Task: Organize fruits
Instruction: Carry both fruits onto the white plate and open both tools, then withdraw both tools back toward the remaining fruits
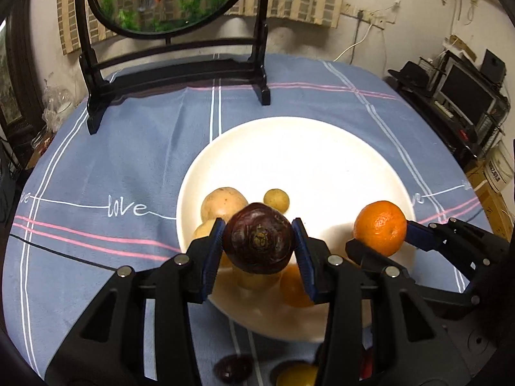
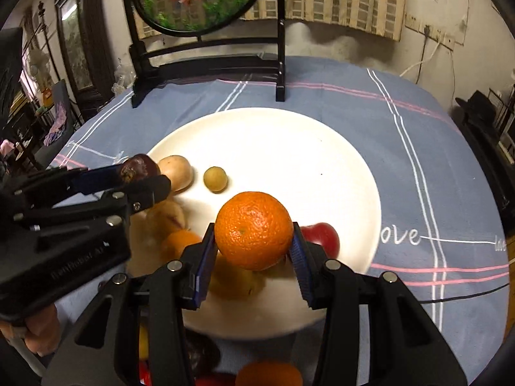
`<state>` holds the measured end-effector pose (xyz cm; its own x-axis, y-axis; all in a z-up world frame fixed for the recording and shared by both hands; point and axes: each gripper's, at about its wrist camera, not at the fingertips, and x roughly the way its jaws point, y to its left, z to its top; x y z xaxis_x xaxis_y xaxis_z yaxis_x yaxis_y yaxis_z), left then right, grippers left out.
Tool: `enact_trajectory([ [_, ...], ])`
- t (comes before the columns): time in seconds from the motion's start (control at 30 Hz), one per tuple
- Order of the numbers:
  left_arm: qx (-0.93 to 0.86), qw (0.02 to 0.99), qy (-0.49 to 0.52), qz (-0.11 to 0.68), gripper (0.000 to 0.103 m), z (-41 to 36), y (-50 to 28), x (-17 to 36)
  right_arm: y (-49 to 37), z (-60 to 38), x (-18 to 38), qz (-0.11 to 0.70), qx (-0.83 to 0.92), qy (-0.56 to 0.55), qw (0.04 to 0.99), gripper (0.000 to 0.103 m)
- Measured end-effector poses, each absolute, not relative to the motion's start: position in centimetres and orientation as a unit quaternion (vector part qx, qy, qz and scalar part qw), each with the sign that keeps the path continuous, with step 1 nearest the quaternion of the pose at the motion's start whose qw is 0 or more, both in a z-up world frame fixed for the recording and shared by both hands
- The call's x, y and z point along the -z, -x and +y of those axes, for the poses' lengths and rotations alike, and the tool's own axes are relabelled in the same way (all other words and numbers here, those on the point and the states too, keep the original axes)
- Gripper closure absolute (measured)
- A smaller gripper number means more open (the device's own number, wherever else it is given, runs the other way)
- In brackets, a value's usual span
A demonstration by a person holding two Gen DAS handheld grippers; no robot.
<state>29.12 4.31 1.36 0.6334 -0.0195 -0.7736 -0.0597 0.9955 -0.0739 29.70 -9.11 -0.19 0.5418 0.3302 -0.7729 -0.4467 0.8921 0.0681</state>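
While both claws hung over the plate, we read the left wrist view first. We saw the left gripper (image 1: 259,241) closed on a dark purple fruit (image 1: 259,238), its blue pads pressing the fruit at 9 and 3 o'clock. Behind the fruit, toward 12 o'clock, lay the white plate (image 1: 322,160) on a blue tablecloth (image 1: 112,160). On the plate, at 10 o'clock from the held fruit, we noted a pale tan fruit (image 1: 223,202), and at 12 o'clock a small yellow-green fruit (image 1: 276,199). At 3 o'clock from the left gripper stood the right gripper (image 1: 381,230), clamped on an orange (image 1: 379,228). A black wooden stand (image 1: 173,74) with a round painted panel stood at the table's far edge.

Turning to the right wrist view, we saw the right gripper (image 2: 254,238) gripping the orange (image 2: 254,230) between its blue pads, above the near part of the white plate (image 2: 289,148). At 4 o'clock from the orange, a red fruit (image 2: 323,236) lay on the plate, partly hidden. The left gripper (image 2: 138,173) entered from 9 o'clock, carrying the dark purple fruit (image 2: 138,167); just beyond it lay the pale tan fruit (image 2: 177,172) and the small yellow-green fruit (image 2: 215,178). Blurred orange and yellow fruits lay below the grippers; we could not tell them apart.
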Motion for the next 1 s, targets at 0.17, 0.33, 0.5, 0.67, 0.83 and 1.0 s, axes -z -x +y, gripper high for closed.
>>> enact_trajectory([
  [0.17,-0.012,0.903,0.065,0.425,0.044,4.5,-29.9,-1.1,-30.0,-9.5,-0.1,0.405,-0.214,0.054,0.887,0.046],
  [0.33,-0.025,0.91,0.066,0.408,0.032,5.0,-28.6,-2.1,-29.1,-11.0,-1.0,0.405,-0.226,0.018,0.886,0.039],
  [0.5,-0.032,0.912,0.061,0.405,0.026,4.8,-26.5,-2.7,-26.6,-12.9,-2.4,0.383,-0.214,0.012,0.898,0.037],
  [0.67,-0.029,0.916,0.035,0.398,0.02,4.1,-23.0,-3.0,-24.2,-15.2,-2.5,0.385,-0.21,-0.001,0.899,0.035],
  [0.83,-0.029,0.92,0.022,0.39,0.018,3.8,-19.0,-2.8,-21.2,-18.1,-2.1,0.384,-0.191,-0.033,0.903,0.035],
  [1.0,-0.034,0.916,0.024,0.399,0.016,3.9,-15.4,-1.7,-18.2,-20.7,-0.7,0.392,-0.166,-0.055,0.903,0.035],
])
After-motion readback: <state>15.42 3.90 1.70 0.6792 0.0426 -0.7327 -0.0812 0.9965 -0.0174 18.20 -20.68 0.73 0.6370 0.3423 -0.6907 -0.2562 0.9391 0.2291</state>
